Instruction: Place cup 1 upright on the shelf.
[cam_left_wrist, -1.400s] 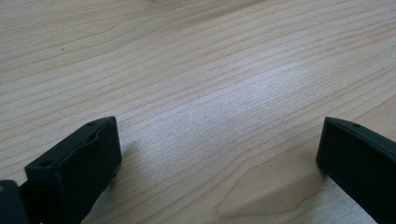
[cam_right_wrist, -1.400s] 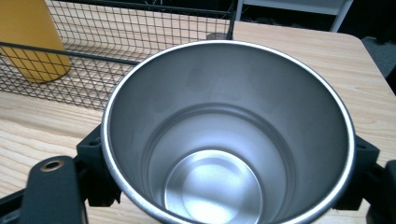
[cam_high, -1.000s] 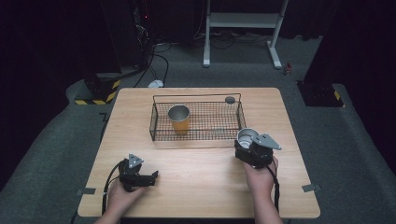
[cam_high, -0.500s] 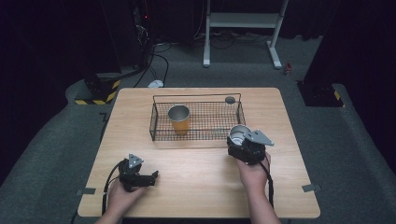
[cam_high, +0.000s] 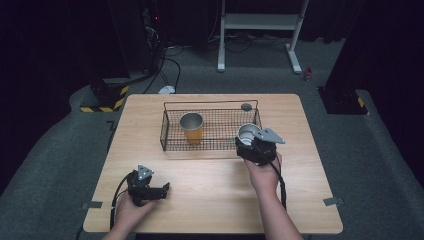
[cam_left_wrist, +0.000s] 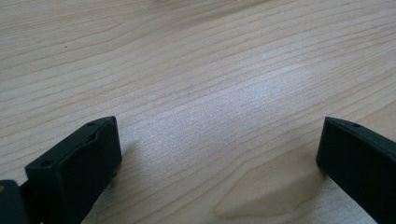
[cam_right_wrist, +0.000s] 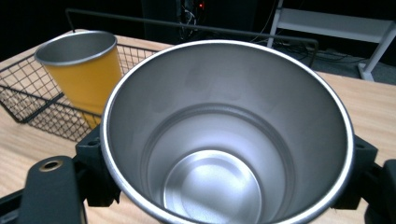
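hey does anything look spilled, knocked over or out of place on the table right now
Nothing stands out. The yellow cup stands upright in the wire basket, and the steel cup sits upright and empty, clamped in the right gripper at the basket's right end. The left gripper rests open on the bare table. No spill shows.

The wooden table (cam_high: 210, 200) is evenly lit from above while the surroundings fall into near-black. Shadows on it are soft and short. In the right gripper view the steel cup (cam_right_wrist: 224, 140) shows pale glare inside; the orange cup (cam_right_wrist: 84, 70) behind is slightly soft.
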